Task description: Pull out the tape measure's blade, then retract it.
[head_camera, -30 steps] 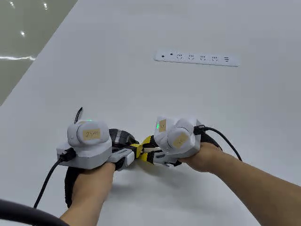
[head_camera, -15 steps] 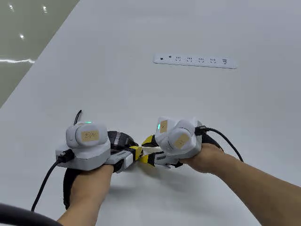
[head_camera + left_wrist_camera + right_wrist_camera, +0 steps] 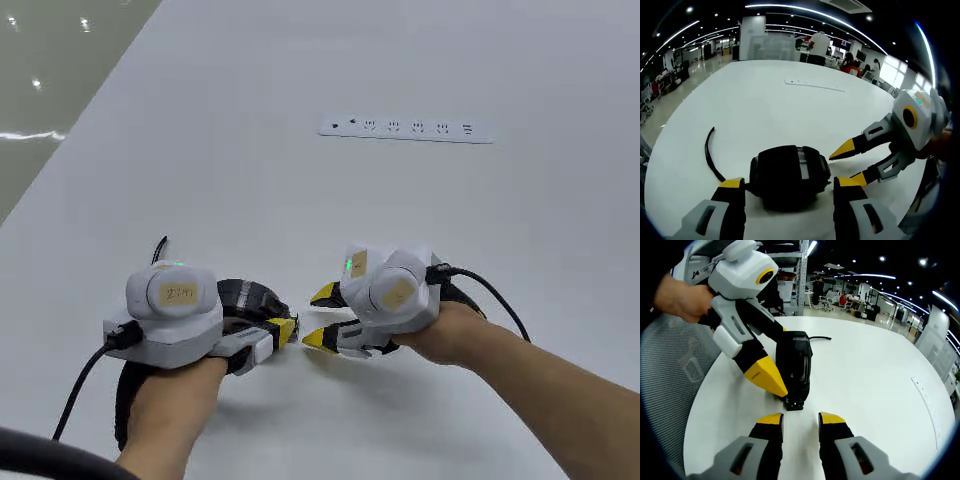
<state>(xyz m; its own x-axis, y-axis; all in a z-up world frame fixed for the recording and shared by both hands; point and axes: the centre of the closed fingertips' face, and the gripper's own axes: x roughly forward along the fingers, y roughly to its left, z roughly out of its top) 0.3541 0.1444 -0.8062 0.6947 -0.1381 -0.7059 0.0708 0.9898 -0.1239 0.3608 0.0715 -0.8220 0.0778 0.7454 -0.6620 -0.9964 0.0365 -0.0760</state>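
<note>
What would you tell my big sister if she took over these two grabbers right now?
Left gripper: shut on the tape measure, holding its black case low at the white table.
Right gripper: open and empty, pointing at the hook tab at the case's mouth, not touching it.
Done: no blade is out of the case; whether it has already been pulled once cannot be told.
Left: if not, probably close the right gripper on the tab, pull the blade out, then let it slide back in.
</note>
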